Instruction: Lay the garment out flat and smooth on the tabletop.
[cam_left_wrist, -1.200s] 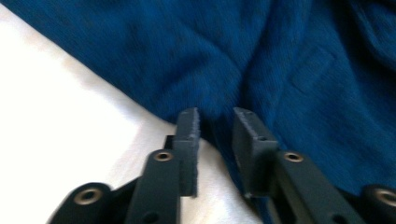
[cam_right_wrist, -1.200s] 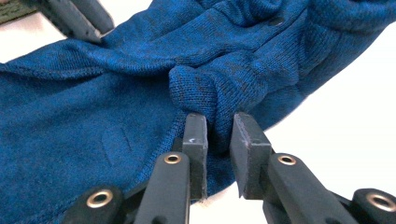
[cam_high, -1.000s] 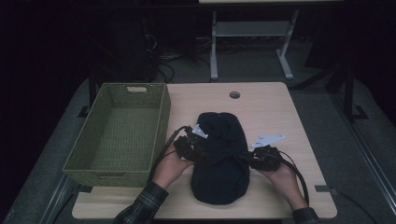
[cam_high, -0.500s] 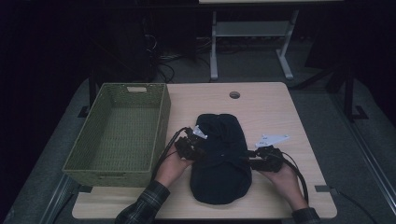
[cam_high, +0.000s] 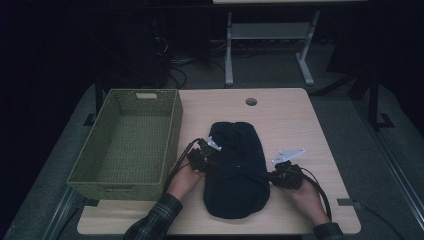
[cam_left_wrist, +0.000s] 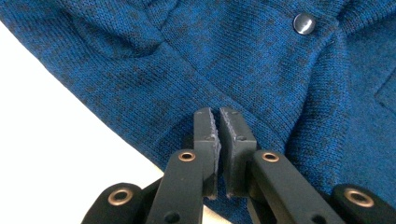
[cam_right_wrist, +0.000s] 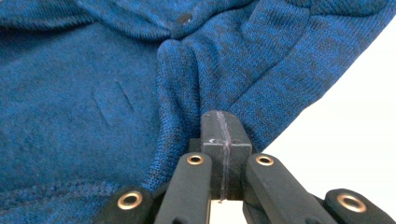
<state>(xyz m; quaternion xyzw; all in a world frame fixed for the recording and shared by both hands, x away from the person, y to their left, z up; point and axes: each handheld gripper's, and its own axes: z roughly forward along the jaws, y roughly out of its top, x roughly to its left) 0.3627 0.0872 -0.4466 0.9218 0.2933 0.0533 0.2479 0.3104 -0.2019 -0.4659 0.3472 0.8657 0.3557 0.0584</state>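
A dark blue knitted garment (cam_high: 235, 170) lies folded in the middle of the table, with a dark button (cam_left_wrist: 304, 23) on its front. My left gripper (cam_high: 213, 164) is at its left edge. Its jaws have just been closing, and the left gripper view shows the pads (cam_left_wrist: 205, 128) a hair apart, tips dug into the knit (cam_left_wrist: 140, 70). My right gripper (cam_high: 270, 176) is at the right edge, pads (cam_right_wrist: 212, 130) pressed flat together. The fabric (cam_right_wrist: 70, 93) gathers into a ridge running up from its tips (cam_right_wrist: 223, 116).
A green woven basket (cam_high: 172, 130) stands empty at the left, right beside the garment. The pale wooden table (cam_high: 295, 120) has a round cable hole (cam_high: 251, 101) at the back. A hand and forearm come in behind each gripper from the near edge.
Both grippers have drawn in a little closer against the garment's sides, and the left one has sunk slightly. The garment itself lies where it was.
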